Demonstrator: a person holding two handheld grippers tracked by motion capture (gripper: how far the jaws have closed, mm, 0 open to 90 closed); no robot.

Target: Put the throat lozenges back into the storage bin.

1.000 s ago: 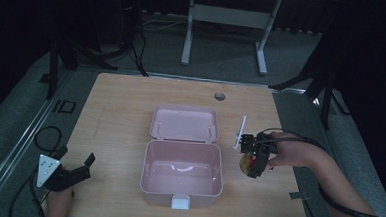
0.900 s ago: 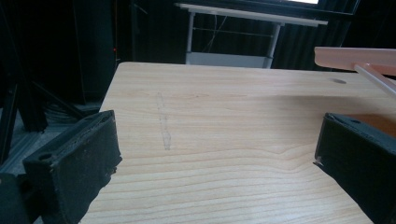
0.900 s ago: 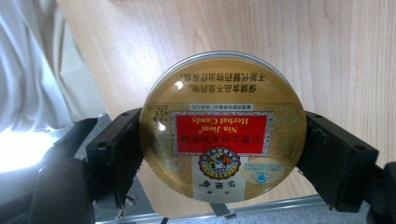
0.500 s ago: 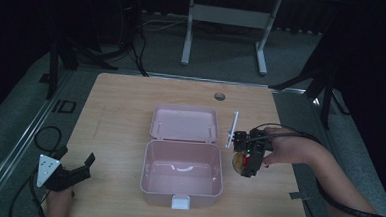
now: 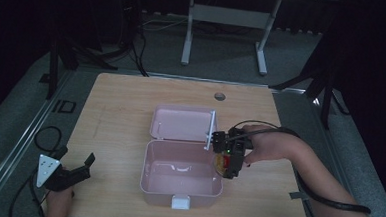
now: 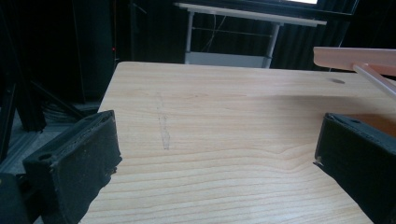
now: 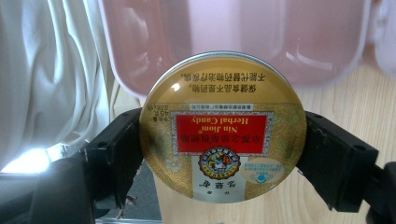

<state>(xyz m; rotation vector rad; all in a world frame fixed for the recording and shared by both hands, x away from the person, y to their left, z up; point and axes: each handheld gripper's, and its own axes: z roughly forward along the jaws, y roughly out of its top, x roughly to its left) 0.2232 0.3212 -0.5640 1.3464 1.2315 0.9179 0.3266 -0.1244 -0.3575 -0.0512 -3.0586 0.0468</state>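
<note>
A light wooden desk is sitting in a dark room. Its top is pale with fine grain lines, and a small round hole is showing near its far edge. A faint scratch is running across the wood in the left gripper view. Grey floor is lying around the desk, and a white stand with two legs is standing behind it. Black cables are trailing on the floor at the back left.

A pink box is lying open in the middle of the desk, with its lid flat behind it.

The right claw is hanging at the right rim of the box. It is pinching a round gold tin with a red label, one jaw on each side. In the right gripper view, the tin is sitting in front of the pink box.

The left claw is resting at the near left corner of the desk, well apart from the box. Its jaws are spread wide, with bare wood between them.
</note>
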